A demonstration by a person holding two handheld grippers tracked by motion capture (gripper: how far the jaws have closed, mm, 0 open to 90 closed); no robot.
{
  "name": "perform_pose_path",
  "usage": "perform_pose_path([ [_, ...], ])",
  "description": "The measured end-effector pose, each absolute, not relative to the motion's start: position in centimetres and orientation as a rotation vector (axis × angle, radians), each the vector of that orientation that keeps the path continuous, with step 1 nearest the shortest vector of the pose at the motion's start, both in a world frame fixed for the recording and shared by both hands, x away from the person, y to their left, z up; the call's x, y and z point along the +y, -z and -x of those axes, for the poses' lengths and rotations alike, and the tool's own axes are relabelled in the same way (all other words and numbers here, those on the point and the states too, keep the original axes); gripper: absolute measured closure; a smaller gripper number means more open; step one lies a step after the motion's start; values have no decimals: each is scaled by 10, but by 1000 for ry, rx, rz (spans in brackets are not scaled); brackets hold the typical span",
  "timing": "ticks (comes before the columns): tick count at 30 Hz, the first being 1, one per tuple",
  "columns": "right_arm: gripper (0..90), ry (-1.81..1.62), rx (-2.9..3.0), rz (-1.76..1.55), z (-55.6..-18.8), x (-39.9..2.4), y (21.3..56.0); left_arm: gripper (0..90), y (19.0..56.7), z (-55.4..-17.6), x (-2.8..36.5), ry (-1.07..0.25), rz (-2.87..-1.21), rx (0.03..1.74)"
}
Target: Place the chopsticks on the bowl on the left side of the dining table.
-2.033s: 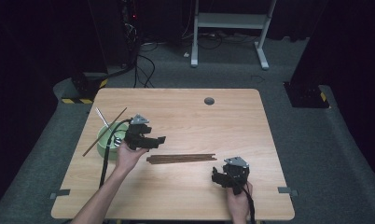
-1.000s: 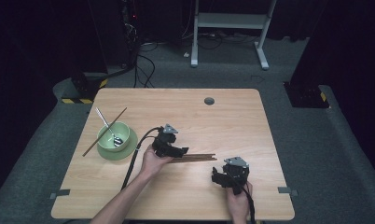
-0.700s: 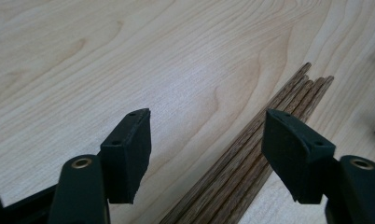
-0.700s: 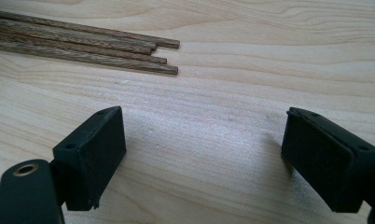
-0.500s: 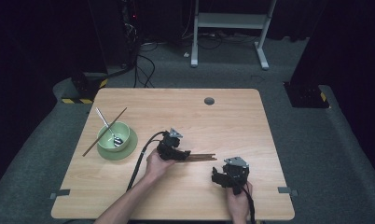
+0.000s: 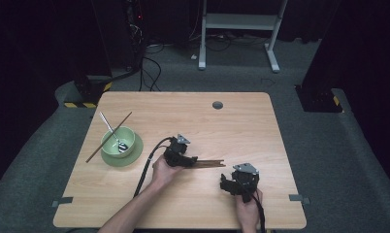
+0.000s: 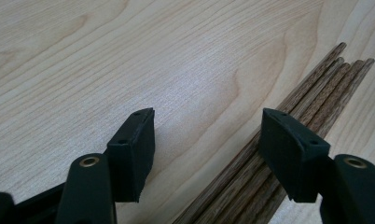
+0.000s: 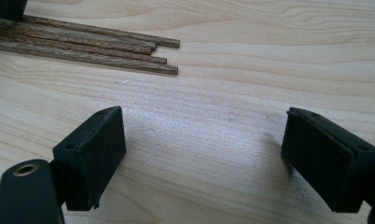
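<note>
A bundle of several dark wooden chopsticks (image 6: pixel 210 164) lies flat near the table's middle. My left gripper (image 6: pixel 192 160) is at the bundle's left end and open. Its jaws have just been closing. In the left gripper view (image 7: pixel 206 126) bare wood lies between the jaws, and the chopsticks (image 7: pixel 316 98) run under the right-hand jaw without being pinched. My right gripper (image 6: pixel 227 183) rests open near the front edge, right of the bundle. In its own view (image 8: pixel 204 121) nothing is between the jaws, and the chopstick tips (image 8: pixel 143 51) lie ahead on the left.
A green bowl (image 6: pixel 116 135) on a green plate (image 6: pixel 135 154) stands at the left, with a metal spoon (image 6: pixel 110 130) in it and one chopstick (image 6: pixel 97 150) leaning across it. A round cable hole (image 6: pixel 217 105) sits at the back of the wooden table (image 6: pixel 261 131).
The left gripper has travelled right from the bowl to the left end of the chopstick bundle and narrowed its jaws. The right gripper has stayed put.
</note>
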State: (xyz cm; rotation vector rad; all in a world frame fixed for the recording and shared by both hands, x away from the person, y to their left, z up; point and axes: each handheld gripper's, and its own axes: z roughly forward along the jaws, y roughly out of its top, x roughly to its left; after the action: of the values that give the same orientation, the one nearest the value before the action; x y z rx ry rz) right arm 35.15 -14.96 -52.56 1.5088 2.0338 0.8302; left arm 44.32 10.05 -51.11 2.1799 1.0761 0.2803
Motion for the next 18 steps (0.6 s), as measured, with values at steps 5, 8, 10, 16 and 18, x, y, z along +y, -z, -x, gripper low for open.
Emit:
perform_pose_path([
  [5, 133, -830, 2034, -1509, -351, -150, 526, 369, 511, -442, 102, -301, -2191, 1071],
  [8, 133, -830, 2033, -1509, -351, -149, 526, 373, 511, -442, 104, -305, -2190, 1073],
  [10, 133, -830, 2034, -1509, -351, -149, 526, 376, 511, -442, 106, -310, -2190, 1076],
  [16, 133, -830, 2034, -1510, -351, -149, 526, 388, 511, -444, 107, -323, -2190, 1084],
  [18, 133, -830, 2034, -1507, -352, -150, 526, 390, 512, -445, 107, -331, -2191, 1084],
])
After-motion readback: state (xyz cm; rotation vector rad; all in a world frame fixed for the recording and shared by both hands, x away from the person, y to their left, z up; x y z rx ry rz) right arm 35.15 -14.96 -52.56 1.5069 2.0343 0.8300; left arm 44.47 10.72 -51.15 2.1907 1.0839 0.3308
